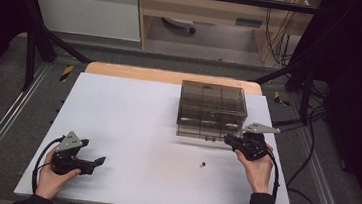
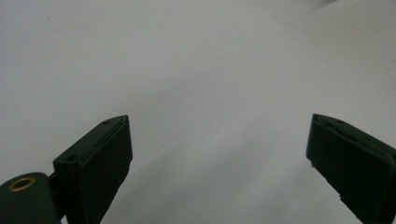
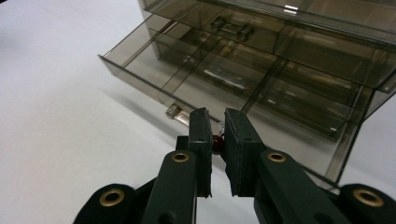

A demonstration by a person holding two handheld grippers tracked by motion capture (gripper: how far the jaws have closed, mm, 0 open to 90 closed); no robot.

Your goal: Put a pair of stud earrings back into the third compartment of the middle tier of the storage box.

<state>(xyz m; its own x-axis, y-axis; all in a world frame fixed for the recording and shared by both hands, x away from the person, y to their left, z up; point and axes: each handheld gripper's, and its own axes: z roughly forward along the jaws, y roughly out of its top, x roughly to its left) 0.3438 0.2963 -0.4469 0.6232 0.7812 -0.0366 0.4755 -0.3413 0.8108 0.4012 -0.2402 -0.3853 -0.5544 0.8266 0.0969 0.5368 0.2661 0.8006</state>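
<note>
A smoky clear drawer box (image 1: pixel 213 105) stands at the back right of the white table, its bottom drawer (image 1: pixel 201 132) pulled out. In the right gripper view the open drawer (image 3: pixel 140 84) shows several divided compartments. My right gripper (image 1: pixel 235 141) hangs just at the drawer's front right; its jaws (image 3: pixel 217 116) are shut on a small red part (image 3: pixel 217 141) with a thin lead. My left gripper (image 1: pixel 97 161) rests near the front left of the table, and its jaws (image 2: pixel 219 135) stand wide open over bare white surface.
A tiny dark item (image 1: pixel 203 163) lies on the table (image 1: pixel 131 127) in front of the drawer. Cables trail from both grippers off the table's front edge. A black frame and floor rails surround the table.
</note>
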